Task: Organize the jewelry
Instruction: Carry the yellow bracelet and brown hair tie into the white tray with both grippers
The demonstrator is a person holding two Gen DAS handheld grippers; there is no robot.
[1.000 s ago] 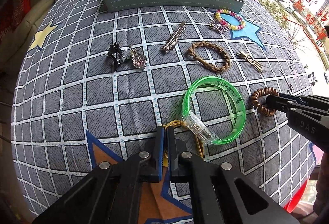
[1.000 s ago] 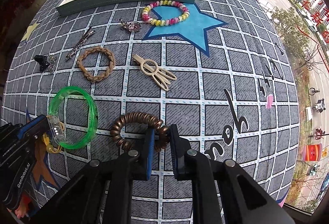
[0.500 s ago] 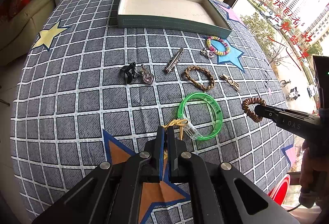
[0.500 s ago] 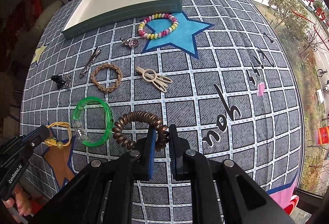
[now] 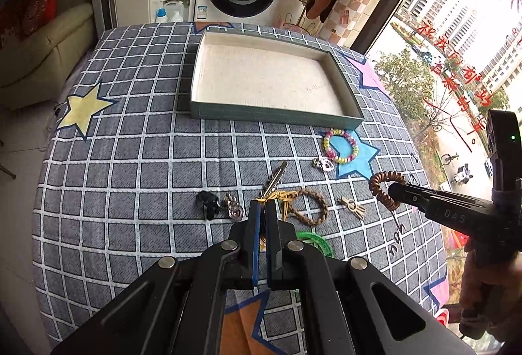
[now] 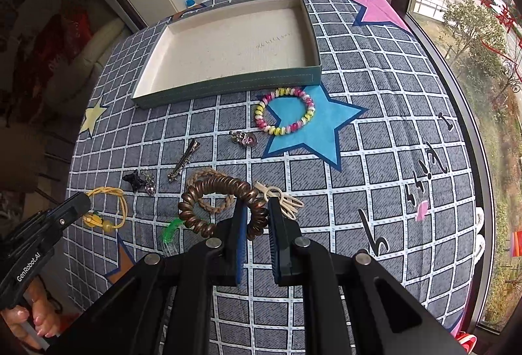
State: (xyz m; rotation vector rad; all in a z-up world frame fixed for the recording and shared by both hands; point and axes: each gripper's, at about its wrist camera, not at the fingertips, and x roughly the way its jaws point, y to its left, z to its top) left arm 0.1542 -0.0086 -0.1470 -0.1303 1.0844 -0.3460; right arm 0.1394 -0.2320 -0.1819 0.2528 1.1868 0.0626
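Ideally, with the left gripper (image 5: 261,208) fingers clamped on the yellow cord bracelet (image 6: 106,208) and the right gripper (image 6: 256,218) fingers on the brown spiral tie (image 6: 218,205), both short of the tray (image 6: 228,87), each should be carried over its near wall before release.

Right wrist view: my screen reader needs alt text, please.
The right gripper holds a brown spiral hair tie above a checked tablecloth strewn with jewelry. An empty green tray lies beyond; the left gripper holds a yellow cord bracelet.
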